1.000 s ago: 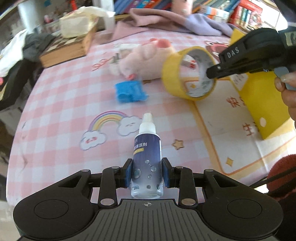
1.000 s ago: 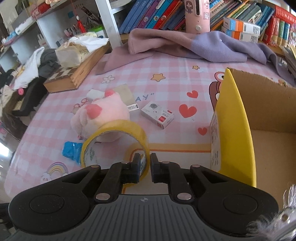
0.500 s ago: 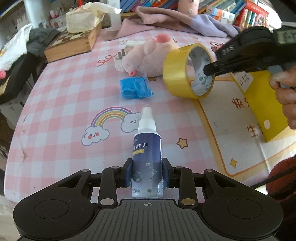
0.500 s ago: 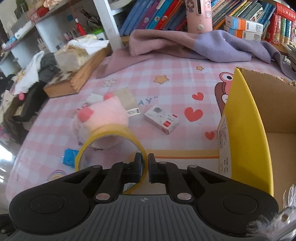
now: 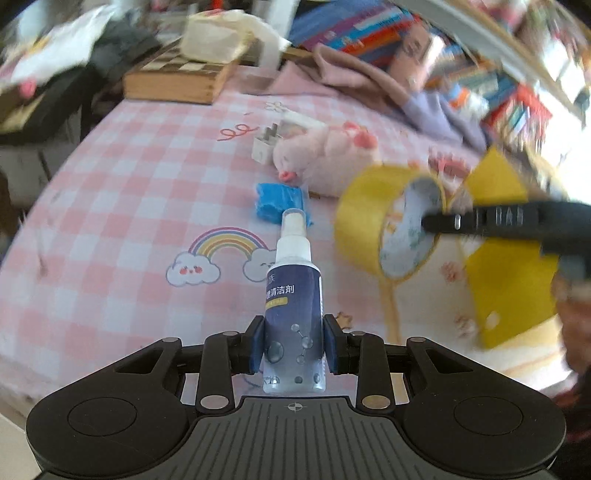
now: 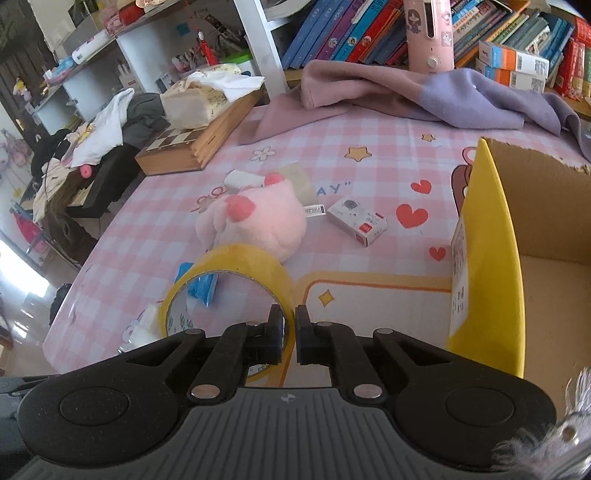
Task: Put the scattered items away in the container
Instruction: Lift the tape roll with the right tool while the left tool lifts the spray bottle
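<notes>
My left gripper (image 5: 294, 345) is shut on a dark blue spray bottle (image 5: 293, 314) with a white nozzle, held above the table. My right gripper (image 6: 289, 334) is shut on the rim of a yellow tape roll (image 6: 229, 284), held in the air; it also shows in the left wrist view (image 5: 388, 229) with the right gripper (image 5: 428, 223) pinching it. The yellow cardboard box (image 6: 487, 258) stands open at the right, close to the tape. A pink plush pig (image 6: 258, 221), a blue packet (image 6: 201, 286), a small white box (image 6: 356, 220) and a white plug (image 5: 264, 146) lie on the table.
A pink checked tablecloth (image 6: 177, 229) covers the table. A wooden chess box (image 6: 192, 144) with a tissue pack sits at the far left. A pink and purple cloth (image 6: 406, 96) lies at the back before a bookshelf (image 6: 369, 33). The table edge drops off at the left.
Both grippers have risen, each with its object. The left wrist view has swung and blurred. The tape roll now hangs higher above the table, still left of the box.
</notes>
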Available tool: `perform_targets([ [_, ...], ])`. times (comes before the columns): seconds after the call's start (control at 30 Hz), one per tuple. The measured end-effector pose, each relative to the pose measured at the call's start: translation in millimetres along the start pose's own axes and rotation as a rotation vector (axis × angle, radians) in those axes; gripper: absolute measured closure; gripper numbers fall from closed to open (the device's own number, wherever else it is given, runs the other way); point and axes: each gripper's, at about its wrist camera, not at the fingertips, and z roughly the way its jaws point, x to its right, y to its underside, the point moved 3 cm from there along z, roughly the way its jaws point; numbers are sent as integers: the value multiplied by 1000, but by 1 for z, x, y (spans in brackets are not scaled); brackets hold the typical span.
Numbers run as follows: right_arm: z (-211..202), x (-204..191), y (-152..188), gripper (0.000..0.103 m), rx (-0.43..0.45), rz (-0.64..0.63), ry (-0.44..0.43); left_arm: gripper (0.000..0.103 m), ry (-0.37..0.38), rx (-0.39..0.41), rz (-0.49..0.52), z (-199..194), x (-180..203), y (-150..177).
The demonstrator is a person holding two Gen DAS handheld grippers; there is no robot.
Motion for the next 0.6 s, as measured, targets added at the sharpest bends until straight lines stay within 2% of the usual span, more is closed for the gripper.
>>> perform_targets([
  [0.13, -8, -2, 3, 97, -15, -12, -19, 73, 11, 34, -81, -14, -8, 2],
  [0.23, -17, -9, 4, 97, -11, -43, -35, 73, 15, 55, -91, -23, -8, 2],
  [0.4, -35, -19, 10, 97, 2, -117, -48, 73, 64, 92, -98, -39, -3, -3],
  [0.6, -56, -22, 15, 97, 5, -125, -69, 73, 120, 126, -108, -56, 5, -3],
])
